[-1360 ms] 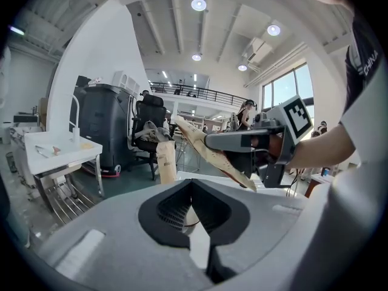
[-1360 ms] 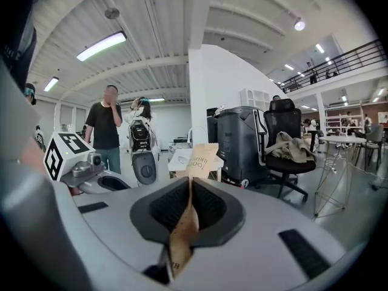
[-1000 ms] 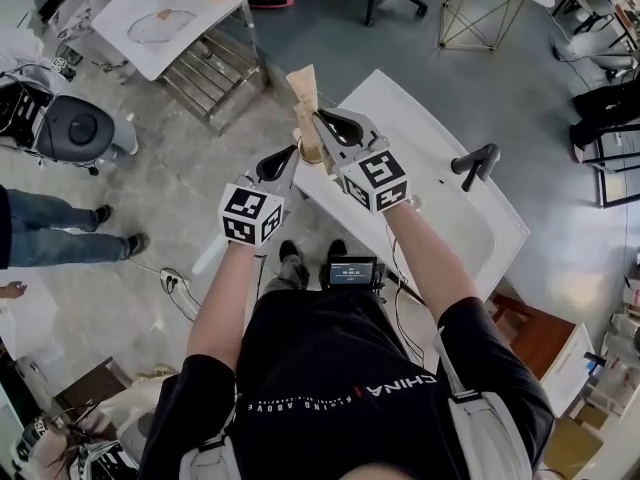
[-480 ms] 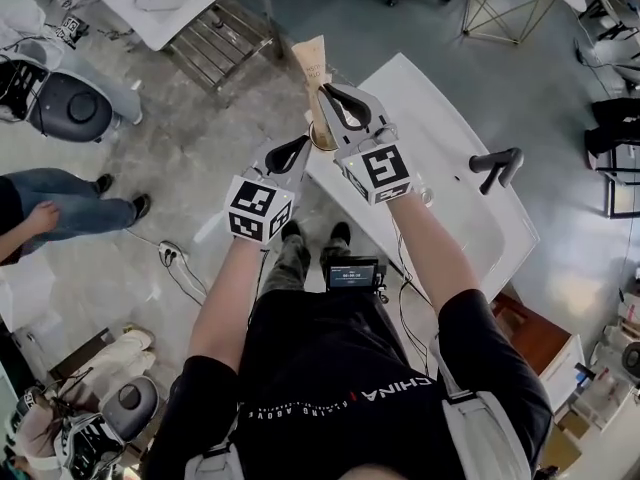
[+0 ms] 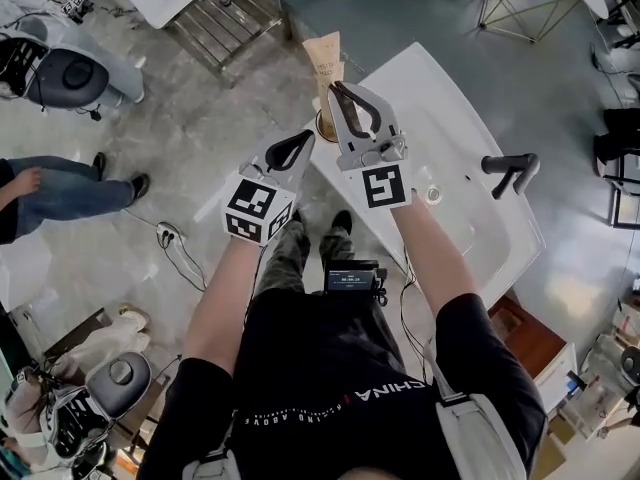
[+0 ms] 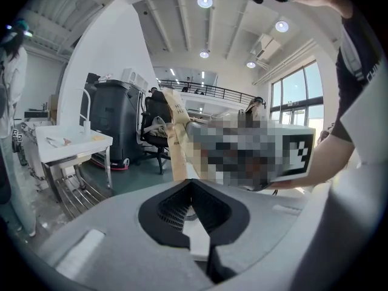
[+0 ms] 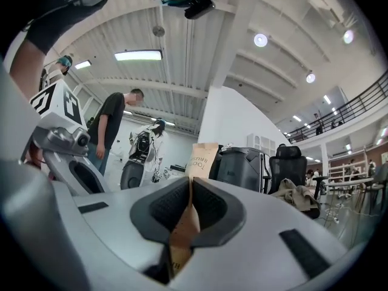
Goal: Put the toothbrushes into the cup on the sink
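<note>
The right gripper has its fingers closed on the lower part of a brown paper toothbrush package that sticks out past the fingertips, the cup on the sink corner lies just under them, and the left gripper, fingers closed on nothing, points at the cup from just beside it.

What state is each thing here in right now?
Right gripper: shut on the toothbrush pack.
Left gripper: shut, empty.
Toothbrush pack: upright, over the cup.
Cup: standing on the sink corner.
Tap: no water seen running.
</note>
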Available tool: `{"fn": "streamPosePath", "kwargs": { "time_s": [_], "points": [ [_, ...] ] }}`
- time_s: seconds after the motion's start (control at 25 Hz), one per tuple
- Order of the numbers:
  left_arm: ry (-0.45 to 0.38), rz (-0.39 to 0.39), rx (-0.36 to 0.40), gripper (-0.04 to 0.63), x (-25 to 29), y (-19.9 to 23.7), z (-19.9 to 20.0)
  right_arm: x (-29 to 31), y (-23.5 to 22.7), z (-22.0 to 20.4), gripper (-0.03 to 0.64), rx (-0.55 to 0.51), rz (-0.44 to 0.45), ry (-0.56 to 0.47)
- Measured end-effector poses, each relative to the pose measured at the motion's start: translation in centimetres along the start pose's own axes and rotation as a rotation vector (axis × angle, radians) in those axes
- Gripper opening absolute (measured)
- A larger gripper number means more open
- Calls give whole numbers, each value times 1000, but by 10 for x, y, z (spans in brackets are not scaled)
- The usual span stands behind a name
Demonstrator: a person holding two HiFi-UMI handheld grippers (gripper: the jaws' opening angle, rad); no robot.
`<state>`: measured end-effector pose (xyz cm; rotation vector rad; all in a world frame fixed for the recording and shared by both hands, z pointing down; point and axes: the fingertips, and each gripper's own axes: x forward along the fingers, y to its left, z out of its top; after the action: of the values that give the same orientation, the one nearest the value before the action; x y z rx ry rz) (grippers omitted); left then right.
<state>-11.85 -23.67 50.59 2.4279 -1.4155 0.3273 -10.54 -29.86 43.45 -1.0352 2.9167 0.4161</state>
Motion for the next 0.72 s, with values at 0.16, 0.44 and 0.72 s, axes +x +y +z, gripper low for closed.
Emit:
{"fn": "streamPosePath", "kwargs": {
  "time_s": [0.16,0.44,0.72],
  "points": [
    [5,5,-6,9,-1,1,-7,-3,6,-6,29,11,-23,-13],
    [1,21,-28,9,0,1,-15,-2,9,-3,29,7,-43,-66],
    [16,33,-20,9,-8,3,-24,-5,12,-15,29,-20,-51,-75]
  ]
}}
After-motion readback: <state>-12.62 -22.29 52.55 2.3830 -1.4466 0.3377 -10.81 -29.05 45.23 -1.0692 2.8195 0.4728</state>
